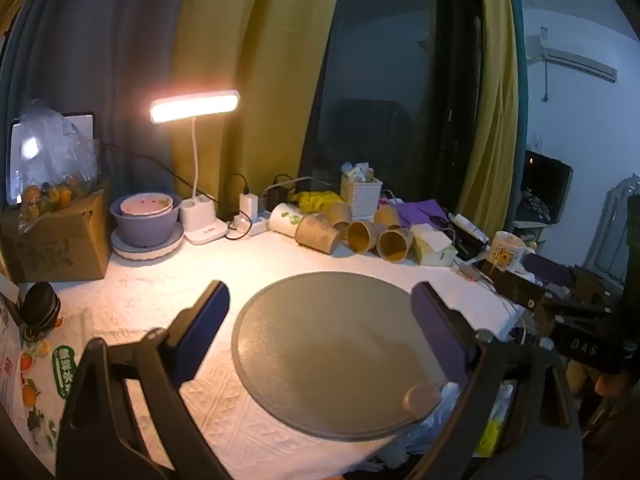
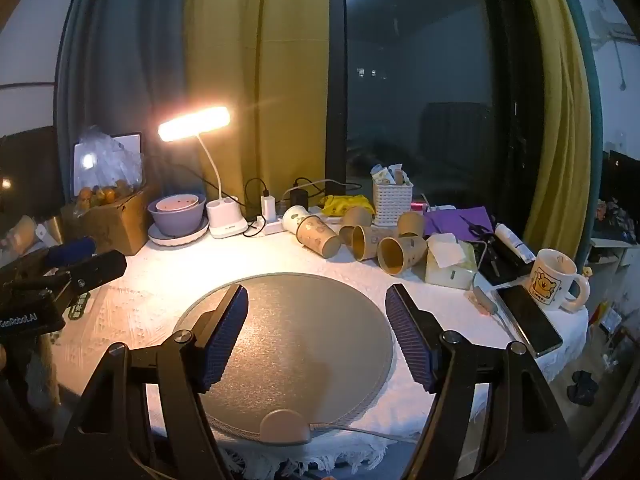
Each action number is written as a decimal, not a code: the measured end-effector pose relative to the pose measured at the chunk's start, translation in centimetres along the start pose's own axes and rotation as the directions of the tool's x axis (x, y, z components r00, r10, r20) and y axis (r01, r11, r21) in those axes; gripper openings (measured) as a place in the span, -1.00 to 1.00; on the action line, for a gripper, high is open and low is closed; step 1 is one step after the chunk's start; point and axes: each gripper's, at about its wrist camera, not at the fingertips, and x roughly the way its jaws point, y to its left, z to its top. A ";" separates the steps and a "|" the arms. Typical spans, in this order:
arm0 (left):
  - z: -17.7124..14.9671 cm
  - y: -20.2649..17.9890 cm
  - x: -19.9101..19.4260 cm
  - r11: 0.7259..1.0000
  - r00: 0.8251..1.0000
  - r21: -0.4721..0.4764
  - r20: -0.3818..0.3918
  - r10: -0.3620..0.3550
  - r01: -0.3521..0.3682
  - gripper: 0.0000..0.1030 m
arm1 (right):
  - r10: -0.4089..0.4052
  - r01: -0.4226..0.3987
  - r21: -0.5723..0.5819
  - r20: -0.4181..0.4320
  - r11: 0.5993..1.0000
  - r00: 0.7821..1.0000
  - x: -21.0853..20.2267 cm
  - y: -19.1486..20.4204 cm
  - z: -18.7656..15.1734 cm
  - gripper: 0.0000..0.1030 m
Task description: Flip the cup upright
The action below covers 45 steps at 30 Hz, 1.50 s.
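So, left gripper (image 1: 320, 328): gaping wide, holding nothing.
Right gripper (image 2: 316, 328): spreading wide, readying for grabbing.
Paper cups (image 2: 400, 254): lying sideways, centre frame, awaiting flipping.

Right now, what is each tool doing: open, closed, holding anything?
Left tool: open, holding nothing, over the round grey mat.
Right tool: open, holding nothing, over the same mat; the paper cups lie untouched.
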 end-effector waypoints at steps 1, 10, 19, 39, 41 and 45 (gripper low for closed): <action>-0.1 0.0 -0.1 1.000 1.000 0.000 0.002 -0.002 0.002 0.81 | -0.002 0.002 -0.002 0.005 1.000 1.000 0.0 0.0 0.0 0.44; -0.1 0.0 -0.2 1.000 1.000 0.003 0.006 -0.004 0.004 0.81 | 0.002 -0.003 0.008 0.013 1.000 1.000 -0.3 -0.1 0.4 0.44; -0.1 0.0 -0.2 1.000 1.000 0.003 0.007 -0.003 0.003 0.81 | 0.002 -0.002 0.007 0.015 1.000 1.000 -0.4 -0.1 0.5 0.44; 0.0 0.3 -0.4 1.000 1.000 0.002 0.009 -0.004 0.004 0.81 | 0.003 -0.003 0.009 0.017 1.000 1.000 -0.5 -0.2 0.7 0.44; 0.0 0.4 -0.4 1.000 1.000 0.002 0.010 -0.004 0.004 0.81 | 0.003 -0.003 0.009 0.019 1.000 1.000 -0.6 -0.2 0.7 0.44; 0.0 0.4 -0.4 1.000 1.000 0.002 0.010 -0.005 0.005 0.81 | 0.003 -0.003 0.009 0.018 1.000 1.000 -0.5 -0.2 0.7 0.44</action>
